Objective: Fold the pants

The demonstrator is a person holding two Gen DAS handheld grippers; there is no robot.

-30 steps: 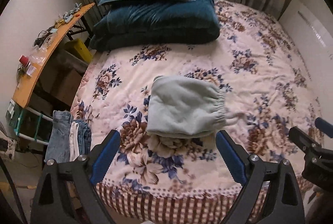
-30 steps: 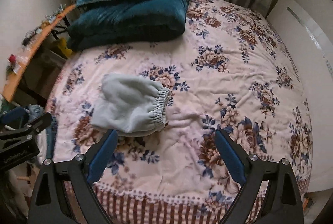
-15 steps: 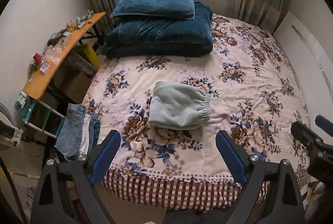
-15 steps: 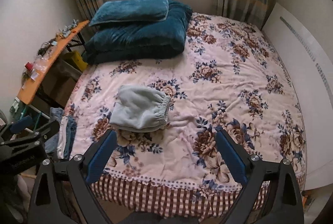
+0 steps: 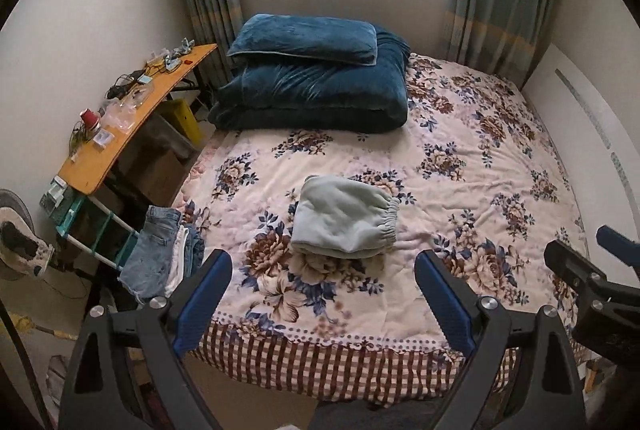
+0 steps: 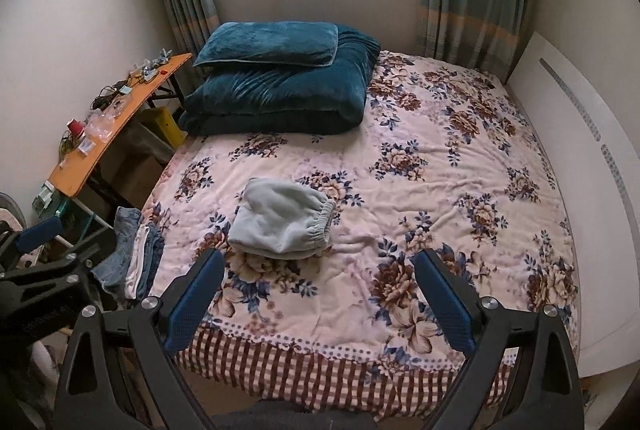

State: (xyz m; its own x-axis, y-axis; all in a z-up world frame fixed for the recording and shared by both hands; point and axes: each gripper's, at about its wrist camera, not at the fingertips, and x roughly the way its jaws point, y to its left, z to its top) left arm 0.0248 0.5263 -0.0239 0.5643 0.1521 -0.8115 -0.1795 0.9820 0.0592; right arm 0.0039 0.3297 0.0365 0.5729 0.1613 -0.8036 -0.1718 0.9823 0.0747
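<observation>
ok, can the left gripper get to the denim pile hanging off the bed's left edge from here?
Probably yes. The left gripper is open and holds nothing. The denim pile lies just left of its left finger, with nothing between. The folded grey pants lie apart, further right on the bed.

Bare floral-quilted bed (image 5: pixel 460 158) lies open right of the folded pale-green fleece pants (image 5: pixel 344 222); stacked dark-teal velvet bedding (image 5: pixel 316 90) blocks the head, denim pile (image 5: pixel 156 250) the left edge.

Blue pillow (image 5: pixel 308 38) atop folded blue quilt (image 5: pixel 316 94), floral bedspread (image 5: pixel 460 166), cluttered orange desk (image 5: pixel 132 122), jeans (image 5: pixel 154 250) alongside
</observation>
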